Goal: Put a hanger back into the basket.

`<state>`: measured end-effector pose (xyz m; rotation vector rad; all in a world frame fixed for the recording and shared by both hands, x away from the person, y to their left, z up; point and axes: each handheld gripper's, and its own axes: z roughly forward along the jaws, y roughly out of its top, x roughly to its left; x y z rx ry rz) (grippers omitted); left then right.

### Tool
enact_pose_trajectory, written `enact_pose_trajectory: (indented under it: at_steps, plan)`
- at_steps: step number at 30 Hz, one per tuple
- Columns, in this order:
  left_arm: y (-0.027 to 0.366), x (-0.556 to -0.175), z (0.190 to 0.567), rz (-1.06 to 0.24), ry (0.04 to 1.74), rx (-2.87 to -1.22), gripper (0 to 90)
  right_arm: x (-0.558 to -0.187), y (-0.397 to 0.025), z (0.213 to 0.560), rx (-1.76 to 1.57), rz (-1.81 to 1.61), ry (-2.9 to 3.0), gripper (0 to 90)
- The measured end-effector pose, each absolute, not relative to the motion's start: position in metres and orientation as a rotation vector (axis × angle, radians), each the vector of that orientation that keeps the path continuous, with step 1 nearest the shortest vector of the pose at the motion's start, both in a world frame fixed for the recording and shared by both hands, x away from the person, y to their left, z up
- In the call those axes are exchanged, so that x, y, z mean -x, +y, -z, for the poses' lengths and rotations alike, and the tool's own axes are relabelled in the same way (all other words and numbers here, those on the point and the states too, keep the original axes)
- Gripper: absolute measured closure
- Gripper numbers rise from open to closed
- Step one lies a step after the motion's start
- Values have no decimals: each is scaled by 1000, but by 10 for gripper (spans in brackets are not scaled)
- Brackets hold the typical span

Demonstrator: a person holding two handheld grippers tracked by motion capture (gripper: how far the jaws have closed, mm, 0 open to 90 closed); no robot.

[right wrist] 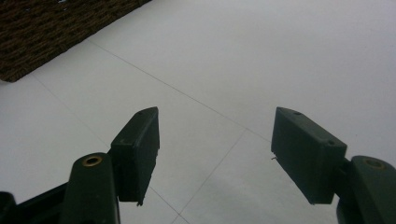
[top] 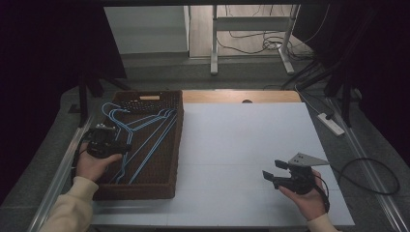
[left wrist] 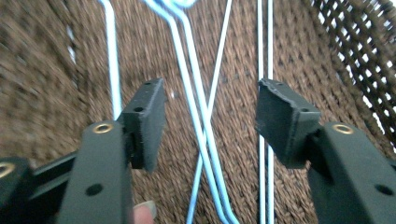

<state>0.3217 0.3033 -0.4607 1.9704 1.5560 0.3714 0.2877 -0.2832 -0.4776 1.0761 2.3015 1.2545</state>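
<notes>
1. Your left gripper [top: 126, 147] hangs spread wide, empty, over light-blue wire hangers [left wrist: 196, 107] in the brown woven basket [top: 175, 145] at nine o'clock.
2. Your right gripper [top: 273, 171] gapes empty above the white table [top: 241, 145] at four o'clock.

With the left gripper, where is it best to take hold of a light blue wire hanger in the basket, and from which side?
Probably from above, on the crossed wires of the light blue wire hangers lying flat in the brown woven basket. The left gripper hangs open over them, a finger on each side.
</notes>
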Motion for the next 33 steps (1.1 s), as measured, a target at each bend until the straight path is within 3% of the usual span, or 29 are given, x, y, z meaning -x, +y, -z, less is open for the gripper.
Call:
enact_pose_trajectory:
  at_steps: [8, 16, 33]
  plan:
    - [299, -299, 433, -455, 1338, -1852, 342, -288, -283, 478, -1078, -1253, 2299, 334]
    - [283, -274, 411, -422, 1188, -1803, 309, -288, -284, 477, -1083, -1257, 2294, 334]
    - [245, -231, 432, -392, 1033, -1792, 290, -289, -290, 476, -1096, -1257, 2277, 334]
